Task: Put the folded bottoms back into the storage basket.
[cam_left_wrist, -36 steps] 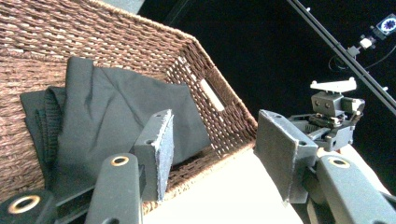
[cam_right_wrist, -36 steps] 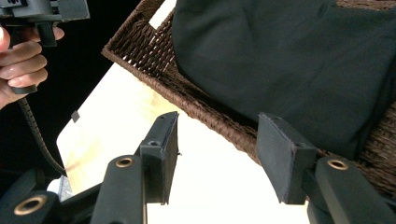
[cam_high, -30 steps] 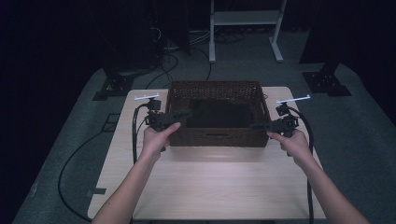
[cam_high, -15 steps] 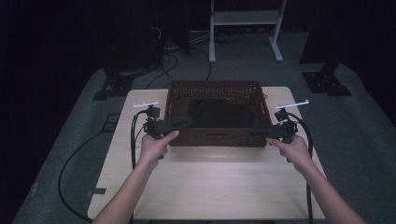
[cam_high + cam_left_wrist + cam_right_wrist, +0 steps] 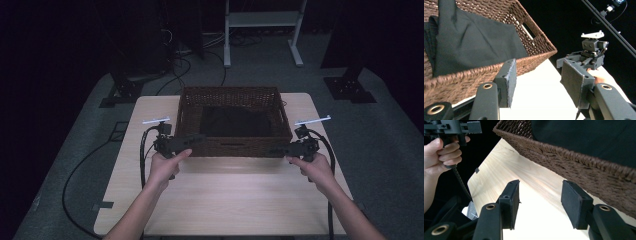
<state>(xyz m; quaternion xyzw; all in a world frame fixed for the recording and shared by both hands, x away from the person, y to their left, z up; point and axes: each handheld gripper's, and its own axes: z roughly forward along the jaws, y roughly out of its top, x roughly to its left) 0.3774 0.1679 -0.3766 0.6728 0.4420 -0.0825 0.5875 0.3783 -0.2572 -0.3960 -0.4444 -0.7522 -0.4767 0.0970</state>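
While the dark cloth [image 5: 474, 42] already lies inside the basket [image 5: 235, 145], both the left gripper [image 5: 537, 85] and right gripper [image 5: 540, 203] stand open and empty beside its near wall, seemingly not gripping it.

In the high view the dark cloth [image 5: 235, 121] lying in the wicker basket [image 5: 232, 95] is too dim to show its folds. The basket's far end is cut off by the frame in both gripper views. The bench [image 5: 225, 200] runs out of the high view's bottom edge, together with both forearms.
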